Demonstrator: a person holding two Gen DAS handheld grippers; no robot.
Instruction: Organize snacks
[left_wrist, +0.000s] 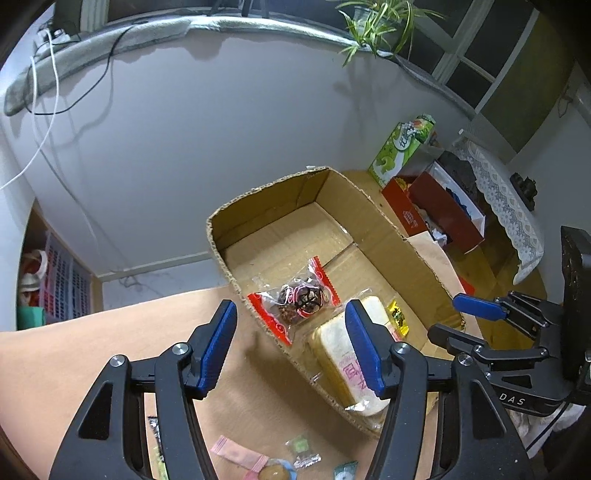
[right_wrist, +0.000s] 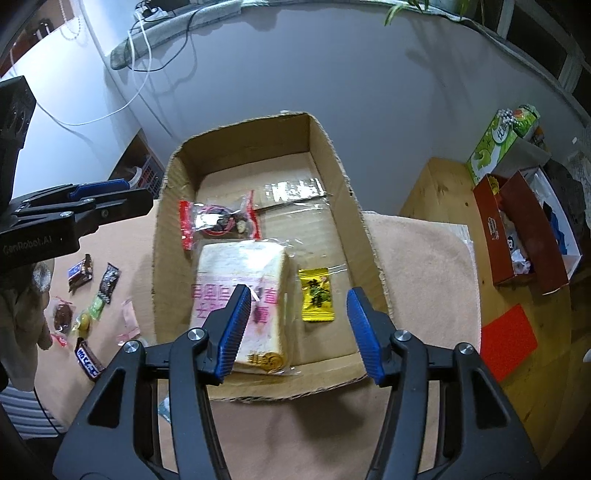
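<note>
Pink-covered bench (right_wrist: 413, 258) carrying cardboard box (right_wrist: 354, 206) under grey wall. Bread pack (right_wrist: 255, 273), yellow candy (right_wrist: 316, 295) and red-edged snack bag (right_wrist: 218, 221) lying inside box. Left hand-held gripper (left_wrist: 291, 347) and right hand-held gripper (right_wrist: 295, 332) both hovering half open, gripping nothing. Loose candies (right_wrist: 92, 291) lying beside box, partly hiding behind gripper frame, labels unreadable.

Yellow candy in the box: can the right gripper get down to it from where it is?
Probably yes. The right gripper is open and empty above the box's near end. The yellow candy lies flat on the floor, uncovered, with a gap to the bread; only the low near wall sits below.
</note>
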